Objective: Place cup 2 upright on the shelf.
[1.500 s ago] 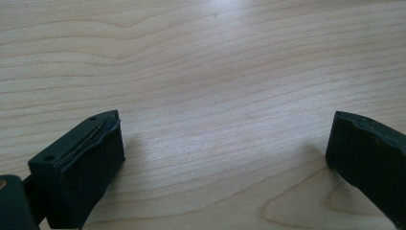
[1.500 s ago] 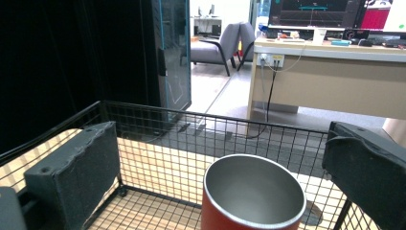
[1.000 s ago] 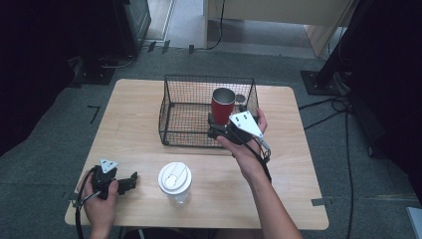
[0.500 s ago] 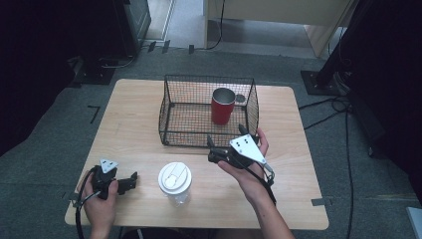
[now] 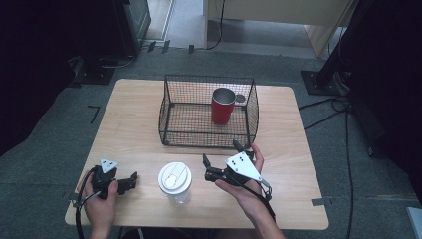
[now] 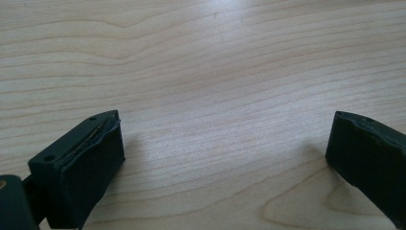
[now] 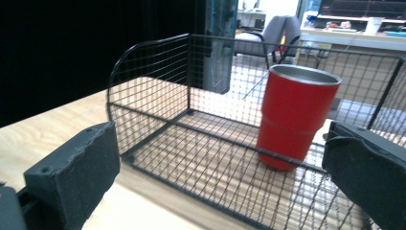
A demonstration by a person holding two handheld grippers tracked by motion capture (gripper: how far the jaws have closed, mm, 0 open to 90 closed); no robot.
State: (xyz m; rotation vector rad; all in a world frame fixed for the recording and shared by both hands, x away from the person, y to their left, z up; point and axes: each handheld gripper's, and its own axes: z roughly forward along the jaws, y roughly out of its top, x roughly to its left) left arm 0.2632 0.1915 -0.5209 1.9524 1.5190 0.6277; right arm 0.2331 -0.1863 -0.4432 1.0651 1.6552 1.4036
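One red cup (image 5: pixel 222 105), one wire basket (image 5: pixel 170 115), one lidded jar (image 5: pixel 175 183) (clear).

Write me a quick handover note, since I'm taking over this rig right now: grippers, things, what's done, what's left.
Right gripper: jaws open, holding nothing, held above the table in front of the wire basket.
Left gripper: jaws open, holding nothing, low over bare table at the near left.
Red metal cup: upright inside the basket, right of its middle.
Clear cup with white lid: upright on the table between the two grippers, untouched.
Done: red cup is in the basket.
Left: probably the lidded cup goes in next; the right gripper is closest.
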